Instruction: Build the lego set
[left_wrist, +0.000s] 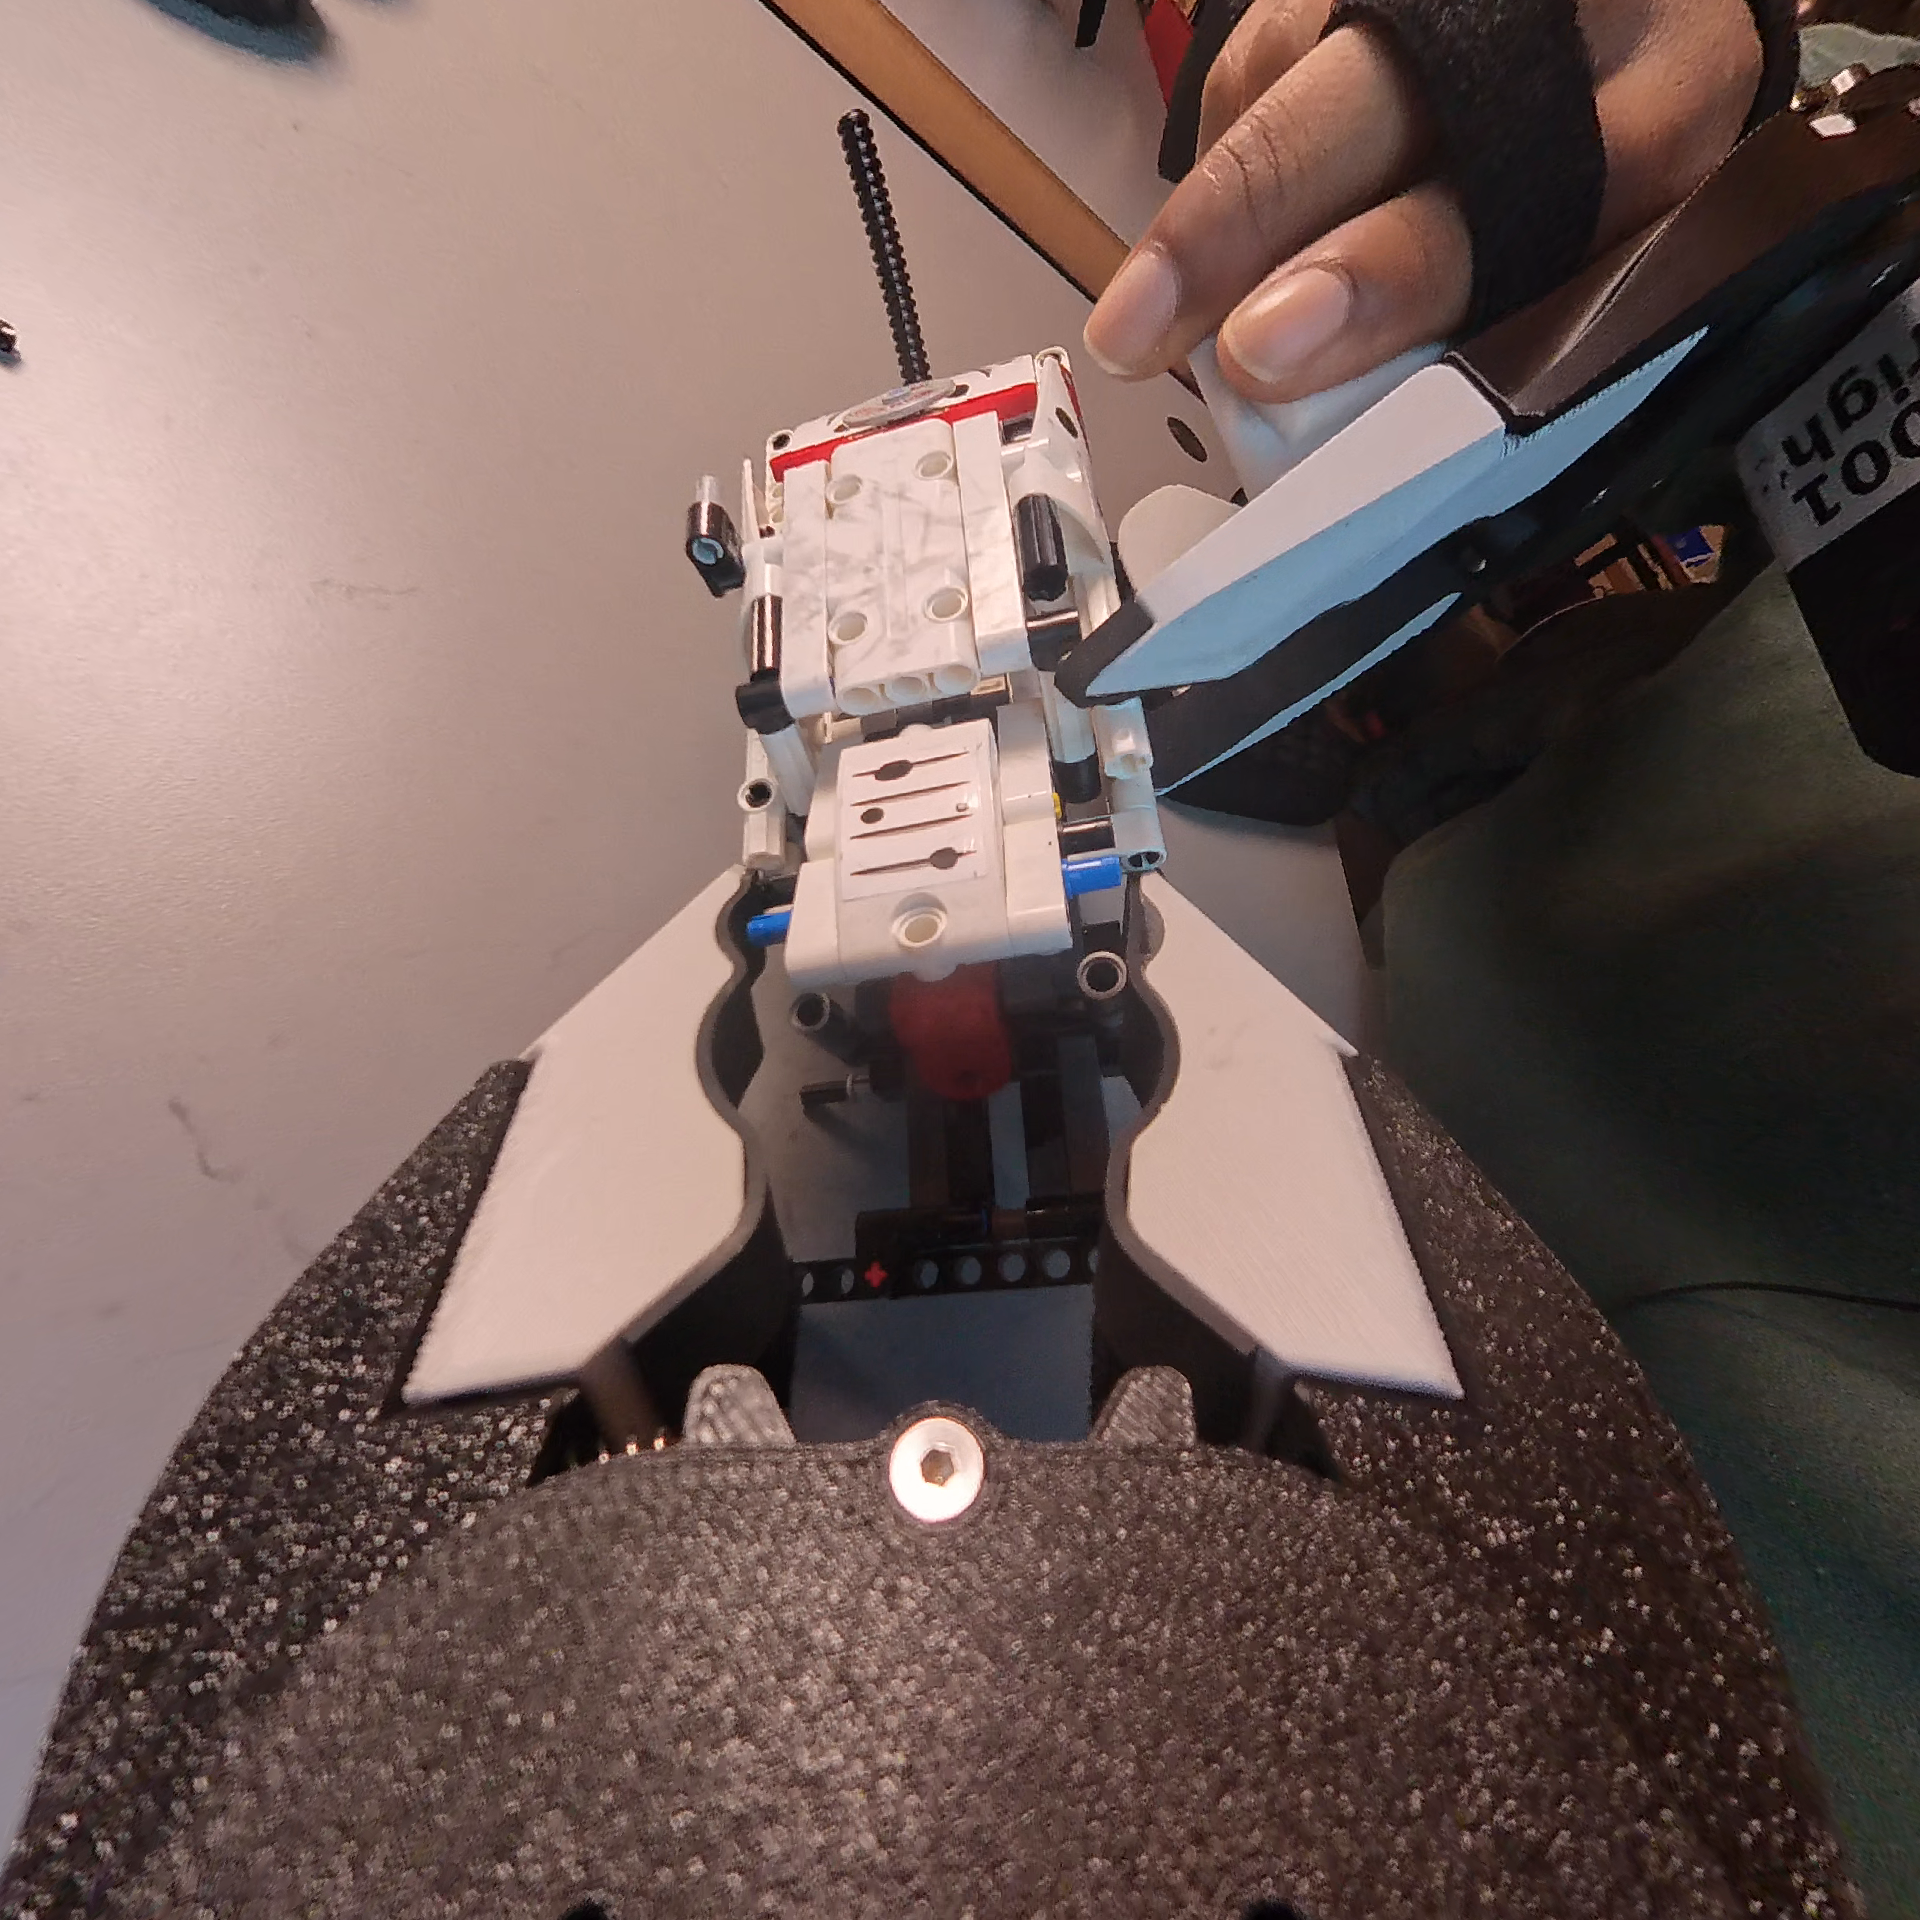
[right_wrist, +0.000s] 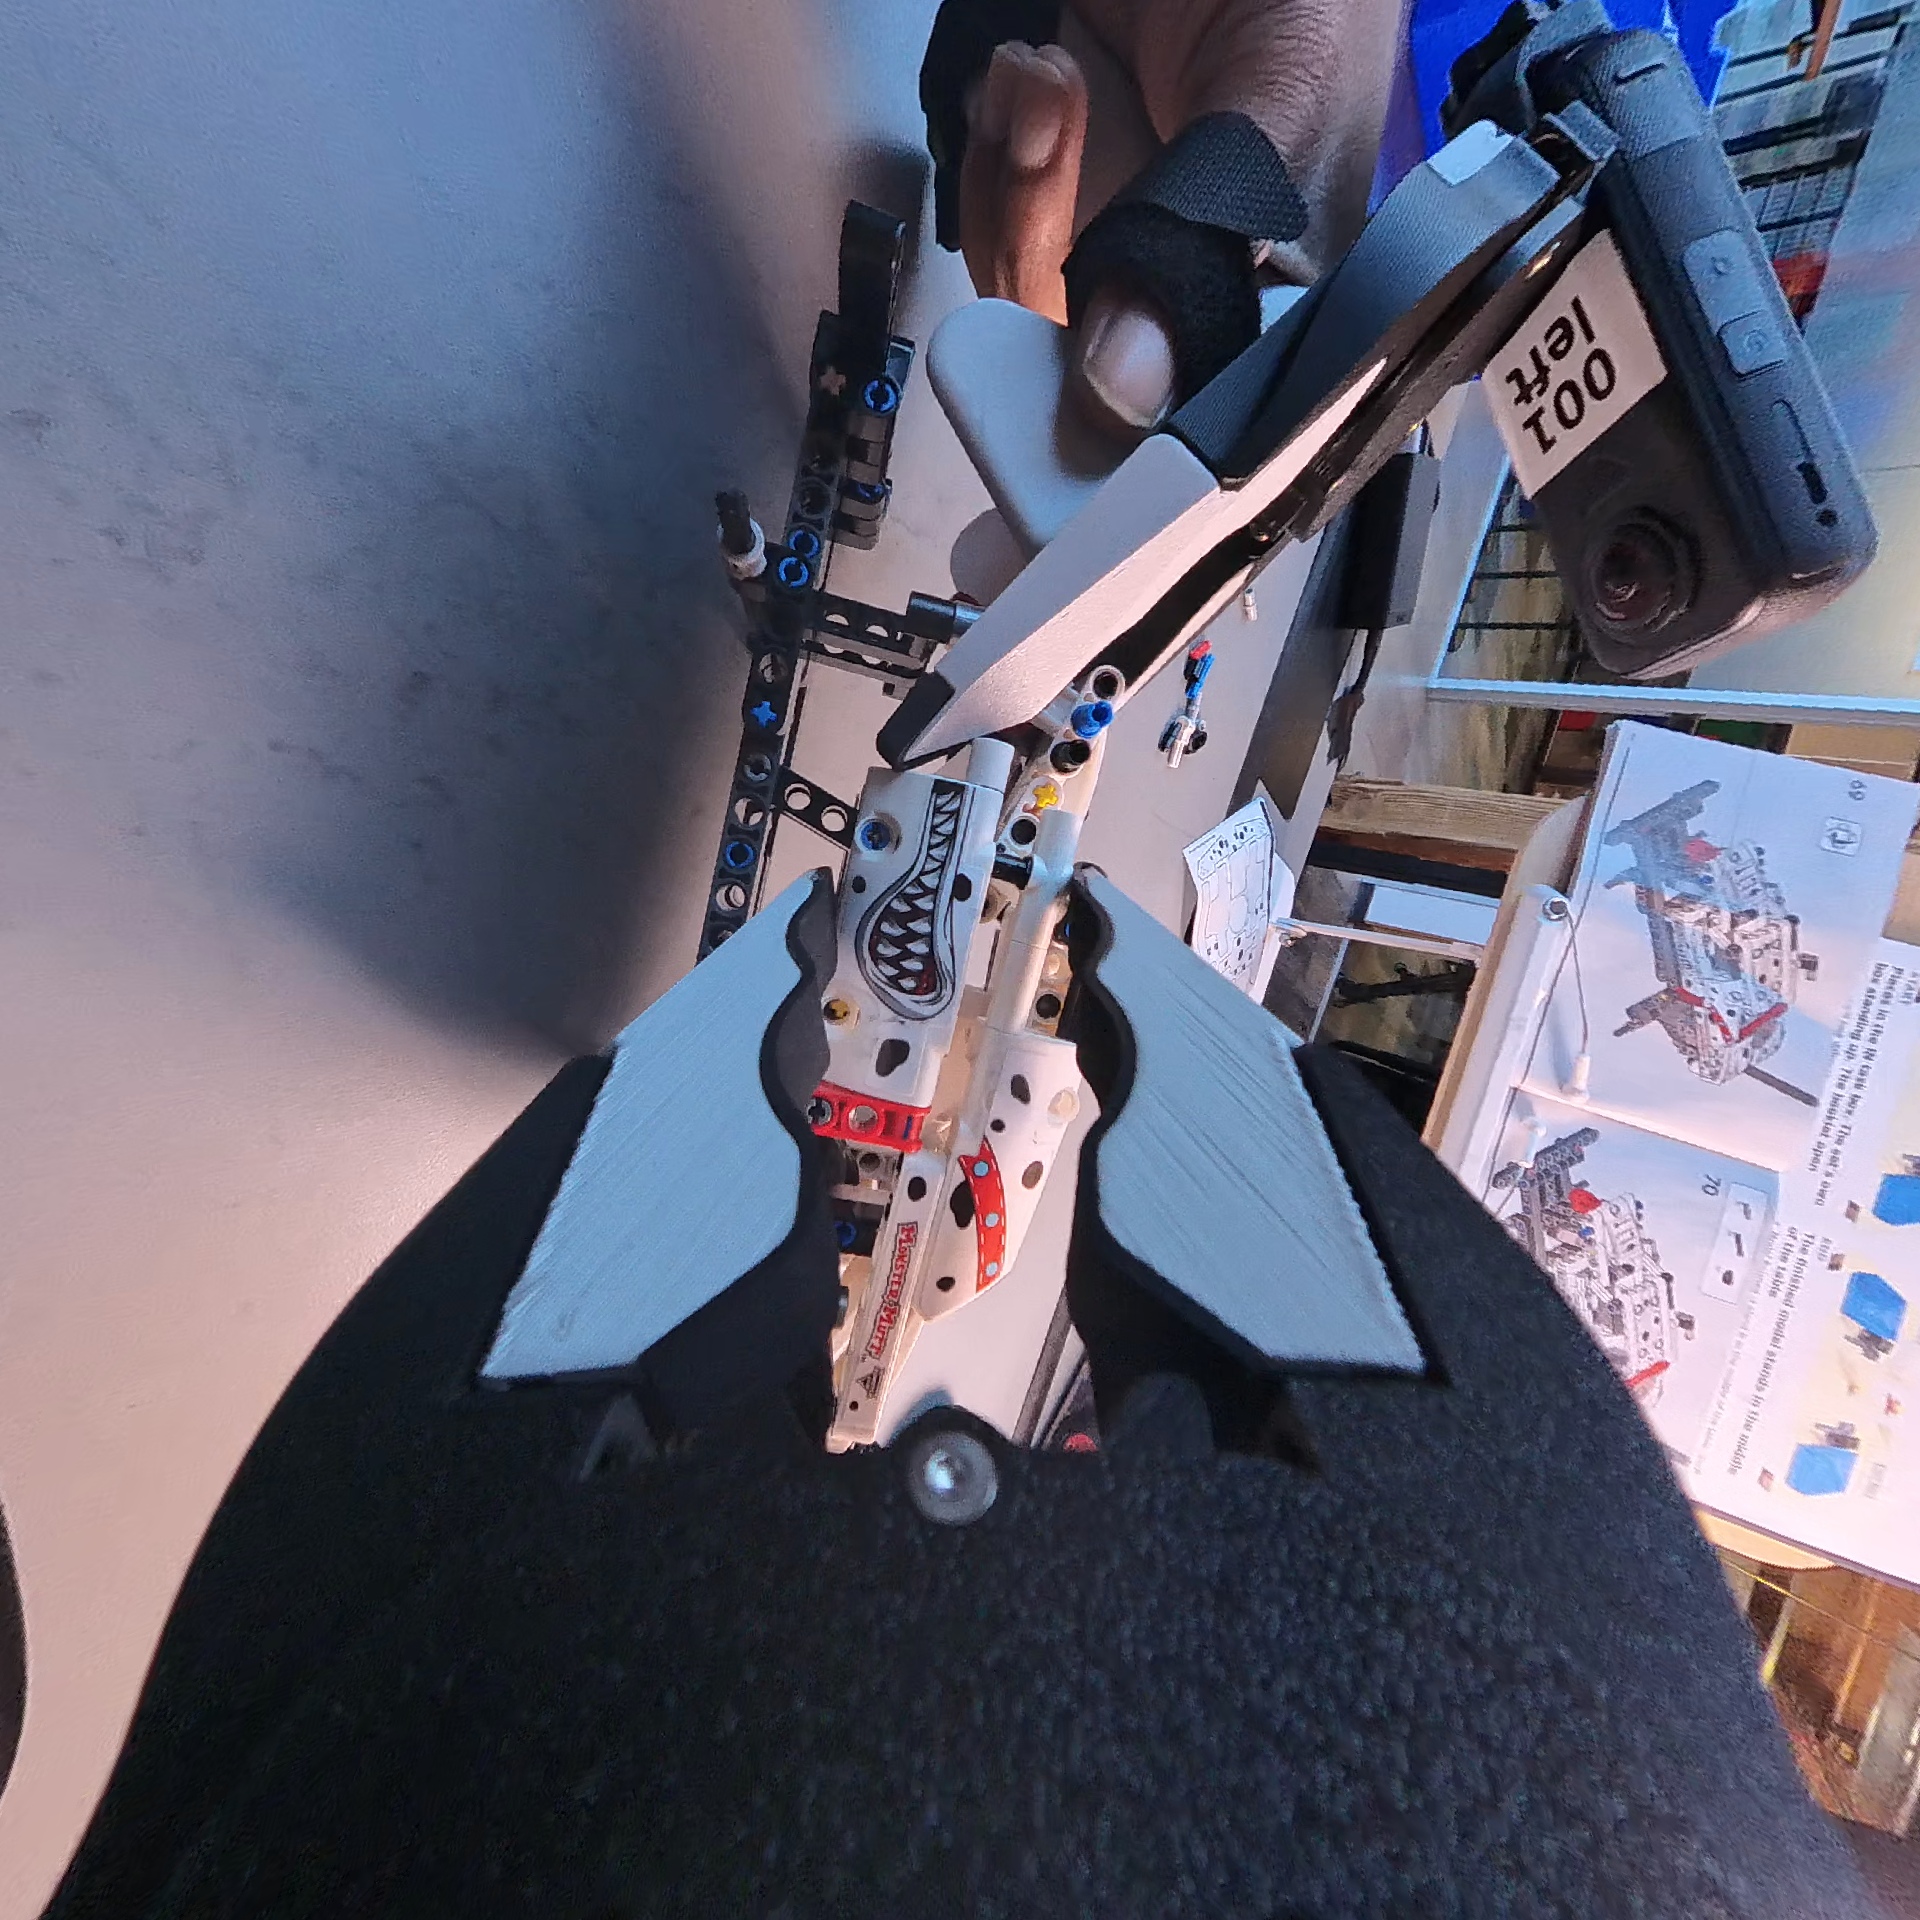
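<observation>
Two grippers meet on one white lego model (left_wrist: 914, 665), and we take that model as our landmark. Our left gripper (left_wrist: 940, 894) has its pale fingers (left_wrist: 623, 1122) closed against the model's lower end, where the blue pins and a red piece sit between them. Our right gripper (right_wrist: 951, 904) is pinched on the model's side, at the panel with the toothed-mouth sticker. In the left wrist view the right gripper comes in from the model's right, its tips touching the white body. A black ribbed axle (left_wrist: 883, 249) sticks out beyond the model's far end. The model is held above the grey table (left_wrist: 312, 520). Right of the model in the right wrist view stands an open instruction booklet (right_wrist: 1704, 1091)
</observation>
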